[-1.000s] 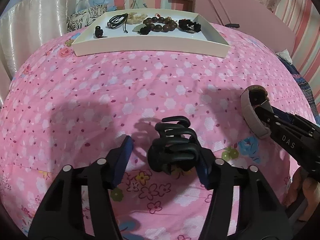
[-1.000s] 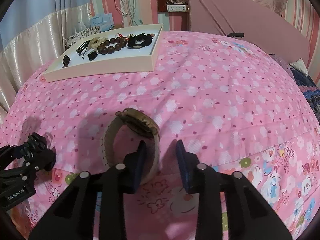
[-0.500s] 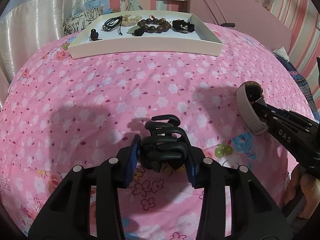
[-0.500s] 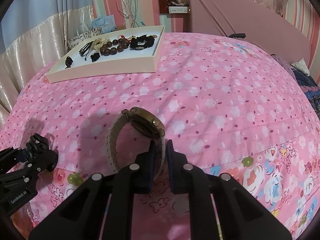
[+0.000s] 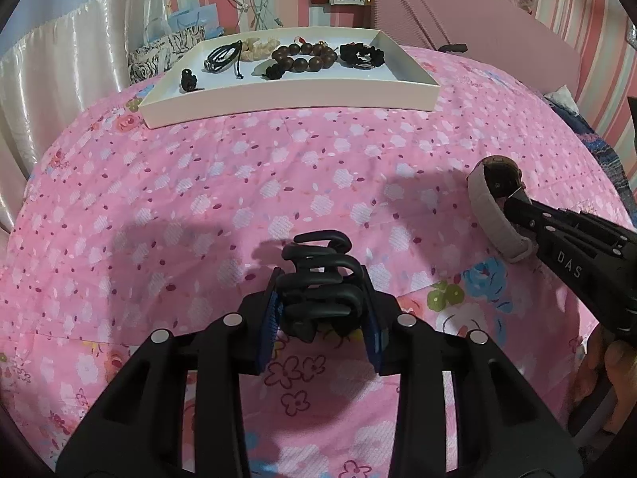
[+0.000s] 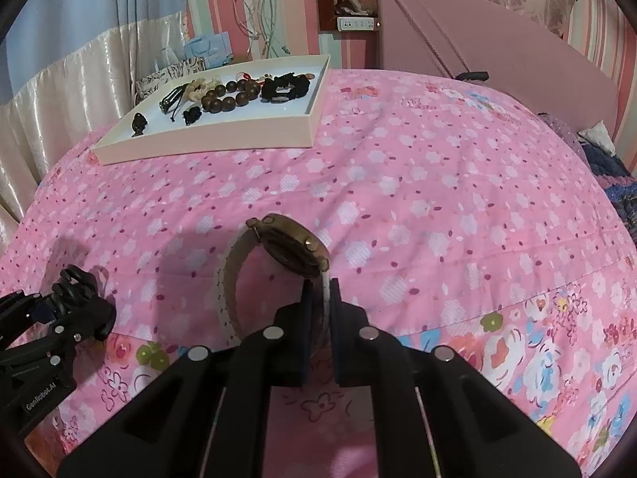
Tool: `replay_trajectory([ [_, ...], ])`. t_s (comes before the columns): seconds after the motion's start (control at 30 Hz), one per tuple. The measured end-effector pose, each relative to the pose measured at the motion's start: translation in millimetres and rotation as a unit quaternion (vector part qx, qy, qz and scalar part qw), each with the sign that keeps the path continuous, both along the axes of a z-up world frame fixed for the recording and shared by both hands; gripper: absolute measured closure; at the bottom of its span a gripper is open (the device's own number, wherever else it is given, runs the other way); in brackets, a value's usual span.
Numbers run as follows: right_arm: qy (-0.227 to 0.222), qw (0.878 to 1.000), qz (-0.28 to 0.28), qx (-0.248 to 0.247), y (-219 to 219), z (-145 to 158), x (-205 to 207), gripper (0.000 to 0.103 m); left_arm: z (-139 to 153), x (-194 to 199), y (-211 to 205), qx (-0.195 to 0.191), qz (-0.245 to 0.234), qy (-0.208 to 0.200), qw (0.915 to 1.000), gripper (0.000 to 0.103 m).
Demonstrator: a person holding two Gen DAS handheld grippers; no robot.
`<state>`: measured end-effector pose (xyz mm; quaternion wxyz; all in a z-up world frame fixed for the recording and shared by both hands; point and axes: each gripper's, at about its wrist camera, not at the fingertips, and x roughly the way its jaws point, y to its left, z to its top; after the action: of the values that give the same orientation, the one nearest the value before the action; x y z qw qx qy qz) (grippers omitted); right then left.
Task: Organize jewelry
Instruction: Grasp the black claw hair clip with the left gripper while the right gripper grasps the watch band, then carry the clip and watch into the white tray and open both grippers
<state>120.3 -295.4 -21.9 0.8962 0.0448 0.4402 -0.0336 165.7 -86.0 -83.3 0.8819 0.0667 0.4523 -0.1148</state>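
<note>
My left gripper (image 5: pixel 320 310) is shut on a black claw hair clip (image 5: pixel 318 275), held just above the pink flowered bedspread. My right gripper (image 6: pixel 320 298) is shut on the pale strap of a wristwatch (image 6: pixel 278 259) with a brown round case, standing on edge on the bed. The watch also shows in the left wrist view (image 5: pixel 493 207), right of the clip, and the clip in the right wrist view (image 6: pixel 75 290), at far left. A white tray (image 5: pixel 294 97) at the far side holds a brown bead bracelet (image 5: pixel 304 57), black scrunchies and other small pieces.
A pink headboard (image 6: pixel 497 47) rises at the back right. Cream curtains (image 5: pixel 59 79) hang at the left. A patterned bag (image 5: pixel 159 53) stands behind the tray. Dark blue fabric (image 6: pixel 613 175) lies at the bed's right edge.
Both grippers closed: the left one on the hair clip, the right one on the watch strap. Both views have pulled back slightly from the tray.
</note>
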Motion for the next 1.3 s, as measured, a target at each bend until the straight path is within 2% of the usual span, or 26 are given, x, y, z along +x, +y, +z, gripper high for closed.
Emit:
replay_trajectory([
  [0.2,-0.005,1.0,-0.003,-0.001,-0.8,1.3,-1.0,0.097,-0.4,-3.0,-1.9,0.013,-0.001,-0.009,0.9999,0.069],
  [0.83,-0.021,1.0,-0.011,0.012,-5.9,8.9,-6.3,0.099,5.0,-3.4,6.9,-0.001,0.01,-0.003,0.9999,0.069],
  [1.1,-0.018,0.999,-0.009,0.039,-11.9,25.5,0.6,0.099,38.2,15.8,23.1,-0.02,0.018,-0.002,0.9996,0.069],
  [1.3,-0.055,0.997,0.001,0.053,-12.3,70.9,30.4,0.099,80.2,48.2,28.9,-0.029,0.014,-0.027,0.9991,0.069],
])
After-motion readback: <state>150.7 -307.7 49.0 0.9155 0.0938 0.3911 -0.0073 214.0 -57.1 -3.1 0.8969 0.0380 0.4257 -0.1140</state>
